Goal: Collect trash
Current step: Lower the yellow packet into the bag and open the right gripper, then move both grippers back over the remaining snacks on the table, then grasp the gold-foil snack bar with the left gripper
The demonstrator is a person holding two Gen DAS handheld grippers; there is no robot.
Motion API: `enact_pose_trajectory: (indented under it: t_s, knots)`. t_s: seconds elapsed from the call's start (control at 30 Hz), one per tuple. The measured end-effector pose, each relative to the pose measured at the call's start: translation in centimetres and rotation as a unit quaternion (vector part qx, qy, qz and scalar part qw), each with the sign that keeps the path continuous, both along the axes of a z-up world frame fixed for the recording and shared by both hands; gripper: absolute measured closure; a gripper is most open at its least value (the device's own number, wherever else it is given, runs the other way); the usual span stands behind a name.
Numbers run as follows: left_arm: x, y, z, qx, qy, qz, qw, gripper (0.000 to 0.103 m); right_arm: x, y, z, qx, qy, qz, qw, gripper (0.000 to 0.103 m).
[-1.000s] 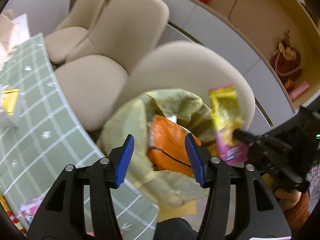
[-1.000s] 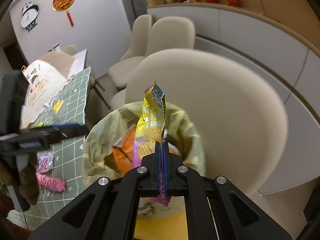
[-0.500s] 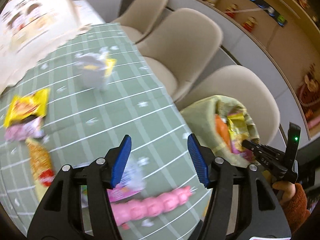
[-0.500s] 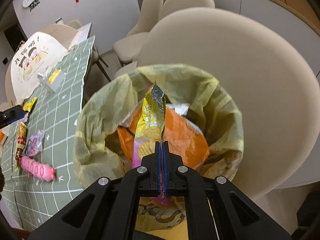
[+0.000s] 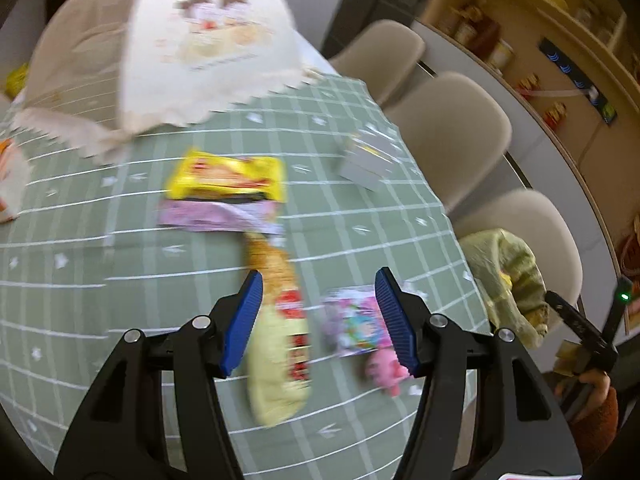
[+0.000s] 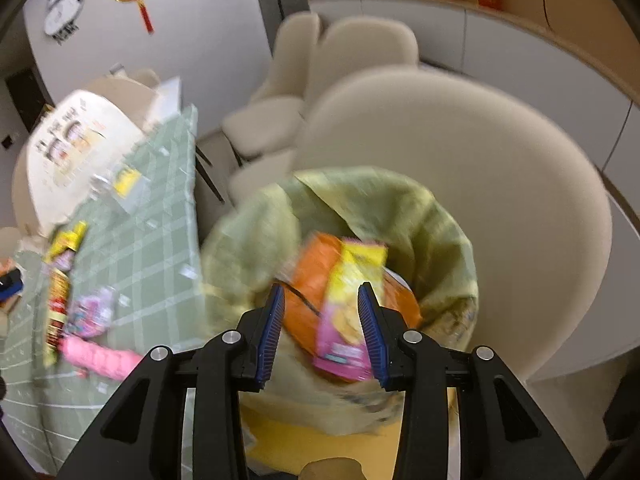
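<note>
Right tool (image 6: 320, 332) stands with its jaws parted, having just been opening, over the mouth of the green trash bag (image 6: 436, 216). The yellow-and-pink snack wrapper (image 6: 348, 308) appears between the blue pads but is not pressed by them; it lies on an orange packet (image 6: 316, 264) inside the bag. Whether it has fully settled cannot be told through the blur.

Left tool (image 5: 318, 320) is also parted and grips nothing. It hangs over the green checked surface (image 5: 120, 248), above a long yellow-and-red wrapper (image 5: 280, 340) and a small pink-purple packet (image 5: 356, 320). A pink segmented item (image 5: 384, 368) lies just beside the packet; a yellow packet (image 5: 228, 178) and a lilac one (image 5: 216, 216) lie further off, touching each other.

Risks, as judged:
- The released wrapper may rest high on the orange packet; a limp bag rim could fold in and let it slide out.
- The two pieces under the left tool lie near each other. A careless closure may catch both or nip only an edge, so that thin film slips free on the way to the bag.
- The bag hangs off the surface's edge beside a chair (image 6: 500, 168); a knock from either tool could shift its mouth.
</note>
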State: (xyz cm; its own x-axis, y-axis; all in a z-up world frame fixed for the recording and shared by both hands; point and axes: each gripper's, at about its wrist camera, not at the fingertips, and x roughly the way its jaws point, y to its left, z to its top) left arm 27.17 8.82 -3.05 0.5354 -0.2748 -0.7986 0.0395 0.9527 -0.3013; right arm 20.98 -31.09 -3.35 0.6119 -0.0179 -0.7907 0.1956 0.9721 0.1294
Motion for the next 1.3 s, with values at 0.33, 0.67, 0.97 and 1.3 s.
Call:
enact_pose_trajectory:
  t_s: [0.33,0.67,0.97,1.3]
  knots:
    - [-4.3,10.1,0.2,0.000,-0.008,0.087,0.9962,0.046,0.5,11.1,4.1,0.009,-0.056,0.100,0.993,0.065]
    - [-7.4,15.6,0.3,-0.008,-0.018,0.134,0.9908,0.043,0.5,18.9,5.9,0.017,-0.068,0.185,0.980,0.064]
    - [-6.8,14.8,-1.5,-0.011,0.000,0.104,0.9945,0.043,0.8,21.5,4.4,0.028,-0.054,0.210,0.976,0.053]
    - [-3.2,9.5,-3.4,-0.025,0.024,0.031,0.9989,0.043,1.8,21.3,3.1,-0.006,-0.021,0.198,0.980,0.053]
